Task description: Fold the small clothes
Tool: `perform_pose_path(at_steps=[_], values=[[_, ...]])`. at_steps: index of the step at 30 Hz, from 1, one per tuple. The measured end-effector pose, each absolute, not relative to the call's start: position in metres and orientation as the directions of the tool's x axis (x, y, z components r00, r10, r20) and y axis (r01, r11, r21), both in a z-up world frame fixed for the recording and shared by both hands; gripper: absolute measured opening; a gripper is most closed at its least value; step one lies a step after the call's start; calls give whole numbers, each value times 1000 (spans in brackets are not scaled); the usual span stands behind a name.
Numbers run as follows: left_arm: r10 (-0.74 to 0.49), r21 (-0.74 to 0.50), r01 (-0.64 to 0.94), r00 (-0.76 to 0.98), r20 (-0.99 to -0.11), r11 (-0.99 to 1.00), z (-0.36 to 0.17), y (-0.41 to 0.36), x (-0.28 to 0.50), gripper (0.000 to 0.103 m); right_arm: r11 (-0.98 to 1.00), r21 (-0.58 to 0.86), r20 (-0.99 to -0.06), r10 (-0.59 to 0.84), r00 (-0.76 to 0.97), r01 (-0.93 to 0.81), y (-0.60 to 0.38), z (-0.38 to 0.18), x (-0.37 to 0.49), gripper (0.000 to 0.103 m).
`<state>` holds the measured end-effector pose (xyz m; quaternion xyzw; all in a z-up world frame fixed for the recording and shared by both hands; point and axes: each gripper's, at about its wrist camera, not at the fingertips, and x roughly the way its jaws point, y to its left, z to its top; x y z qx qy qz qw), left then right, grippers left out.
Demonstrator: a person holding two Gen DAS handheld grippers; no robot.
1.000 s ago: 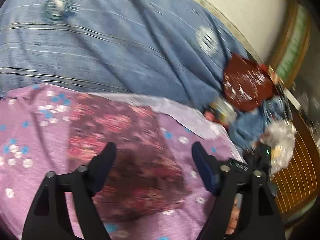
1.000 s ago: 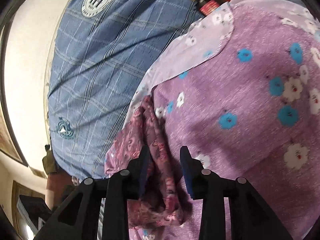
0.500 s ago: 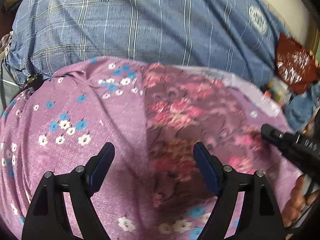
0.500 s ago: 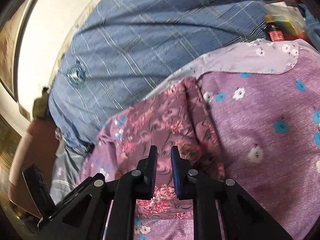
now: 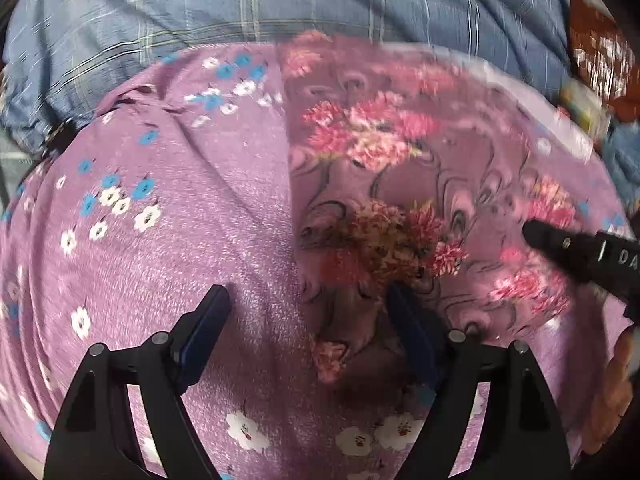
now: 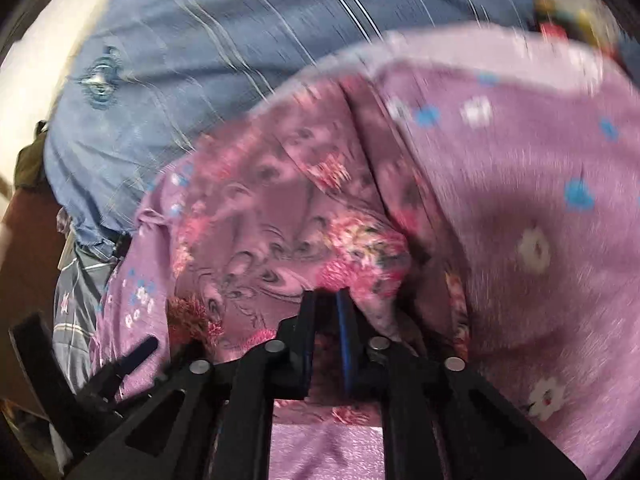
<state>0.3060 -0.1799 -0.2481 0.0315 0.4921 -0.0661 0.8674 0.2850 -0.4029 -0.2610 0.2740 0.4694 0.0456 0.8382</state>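
A small mauve garment with pink flowers [image 5: 384,184] lies spread on a purple sheet with white and blue flowers [image 5: 168,248]. My left gripper [image 5: 308,312] is open just above the garment's near left edge, one finger over the sheet and one over the garment. My right gripper [image 6: 326,300] is shut on the near edge of the garment [image 6: 280,208], with cloth bunched between the pads. The right gripper also shows in the left wrist view [image 5: 576,252] at the garment's right side.
A blue checked blanket [image 5: 280,4] lies beyond the purple sheet. A dark red packet [image 5: 600,52] and small clutter sit at the far right. A pale wall [image 6: 36,60] stands beyond the blanket on the left. The left gripper shows at the lower left of the right wrist view [image 6: 120,364].
My right gripper has closed on the garment's edge and pulled it flatter. My left gripper has come closer to the garment's near edge and stayed open.
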Motion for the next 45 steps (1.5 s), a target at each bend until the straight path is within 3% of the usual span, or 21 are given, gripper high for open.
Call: perform_pose_path(at_steps=[7, 8, 15, 27, 32, 36, 39, 41, 45], values=[[-95, 3, 168, 569, -817, 986, -210, -162, 286, 81, 851, 494, -752, 316, 579, 177, -401, -250, 266, 10], [-99, -4, 162, 584, -806, 987, -203, -158, 286, 81, 851, 497, -743, 315, 590, 171, -401, -246, 262, 14], [-84, 52, 176, 683, -726, 983, -160, -150, 304, 81, 849, 505, -661, 265, 702, 155, -410, -221, 263, 14], [-22, 97, 136, 679, -734, 986, -177, -158, 421, 81, 789, 603, -590, 337, 734, 122, -426, -207, 355, 14], [-56, 65, 167, 633, -772, 984, -209, -183, 453, 81, 788, 601, -611, 341, 715, 138, -426, -214, 383, 14], [-42, 110, 227, 574, -818, 968, -241, -208, 459, 82, 797, 554, -720, 316, 617, 239, -427, -252, 405, 13], [-38, 126, 230, 598, -800, 965, -238, -209, 451, 81, 766, 585, -717, 335, 611, 267, -432, -261, 403, 14], [-38, 133, 232, 610, -791, 964, -227, -205, 439, 81, 795, 547, -731, 300, 612, 263, -428, -250, 397, 20], [-62, 147, 242, 687, -724, 959, -201, -196, 383, 81, 858, 458, -738, 222, 637, 231, -412, -222, 372, 21]])
